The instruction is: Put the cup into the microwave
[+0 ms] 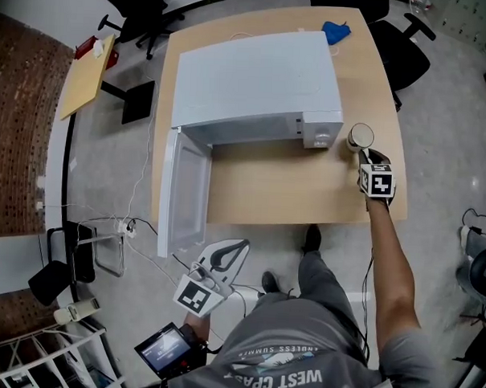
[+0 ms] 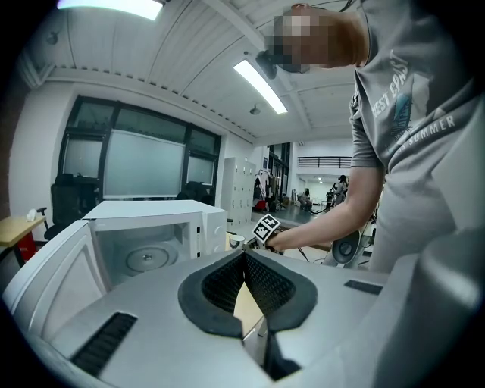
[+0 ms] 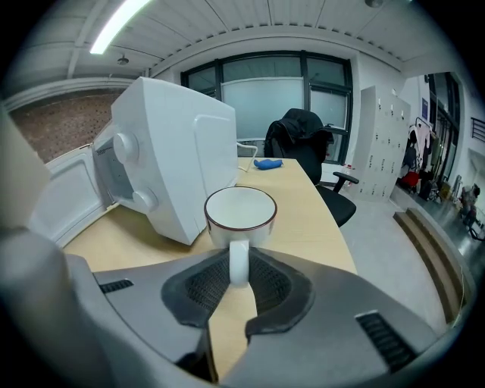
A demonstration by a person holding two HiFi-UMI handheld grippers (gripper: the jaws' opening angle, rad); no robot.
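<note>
My R hand-held gripper was clamped on the handle of the cup: white mug w/ thin dark rim, upright on the bench, just beside the microwave, door open. L hand-held gripper was closed, empty.

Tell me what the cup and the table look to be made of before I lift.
Cup: probably glazed ceramic. It is glossy white with a thick wall, a thick handle and a thin dark line around the rim.
Table: pale wood-look laminate or veneer. The surface is smooth and matte with an even tan tone; which of the two, the views don't settle.
</note>
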